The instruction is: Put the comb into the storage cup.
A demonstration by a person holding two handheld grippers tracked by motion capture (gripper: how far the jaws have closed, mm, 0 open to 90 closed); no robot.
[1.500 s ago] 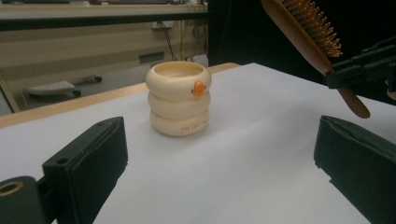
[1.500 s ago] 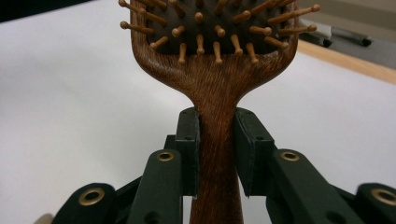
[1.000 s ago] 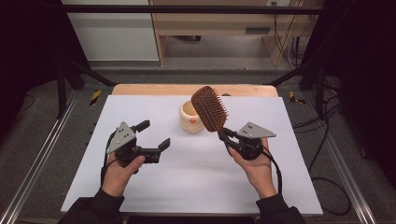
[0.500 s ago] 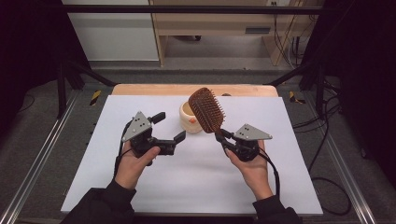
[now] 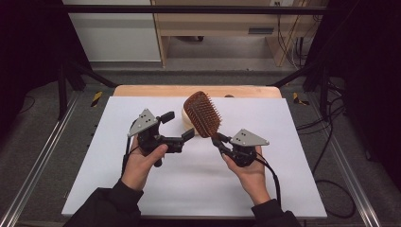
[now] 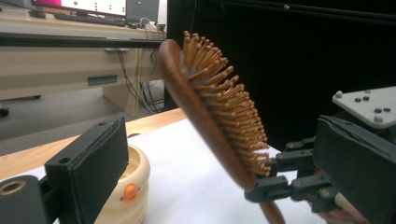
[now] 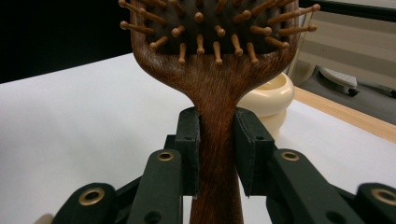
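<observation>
There are two hand-held grippers: the left hand-held gripper (image 5: pixel 176 128) sits at about nine o'clock on the tabletop (image 5: pixel 288 123), the right hand-held gripper (image 5: pixel 218 142) at about three o'clock. One wooden hairbrush (image 5: pixel 202 113) and one cream-coloured round container (image 5: pixel 186 121) lie toward twelve o'clock. Two hands hold the grippers.

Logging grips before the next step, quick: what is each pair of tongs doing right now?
Left tongs: open, holding nothing.
Right tongs: shut on the handle of the wooden hairbrush.
</observation>
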